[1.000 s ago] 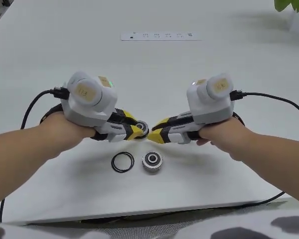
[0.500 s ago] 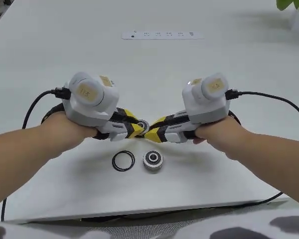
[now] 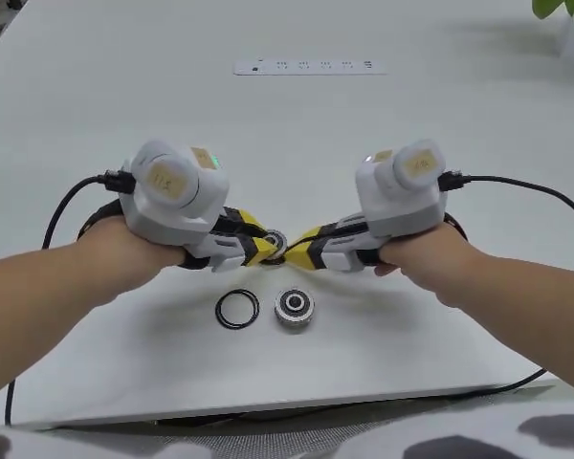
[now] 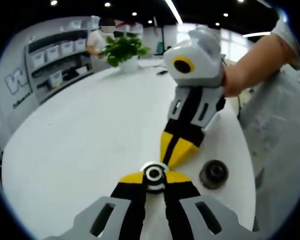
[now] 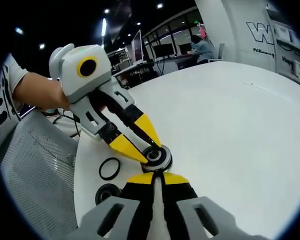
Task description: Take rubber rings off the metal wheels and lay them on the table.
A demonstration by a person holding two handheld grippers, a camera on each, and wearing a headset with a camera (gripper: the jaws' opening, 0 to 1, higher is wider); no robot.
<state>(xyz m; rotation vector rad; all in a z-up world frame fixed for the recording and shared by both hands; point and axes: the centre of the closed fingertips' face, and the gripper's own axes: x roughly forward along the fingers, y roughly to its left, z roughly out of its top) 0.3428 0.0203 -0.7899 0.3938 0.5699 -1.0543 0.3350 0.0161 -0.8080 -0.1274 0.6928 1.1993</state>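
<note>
We clamp the small silver metal wheel (image 3: 274, 244) in our left claw (image 3: 265, 251); our right claw (image 3: 292, 256), closed narrow at its black rubber ring (image 5: 167, 161), should peel gently.

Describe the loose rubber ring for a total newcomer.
On the white table, look just below where the left gripper and right gripper meet. Two round parts lie side by side; the ring is the left one, a thin black hoop, not the solid metal wheel.
</note>
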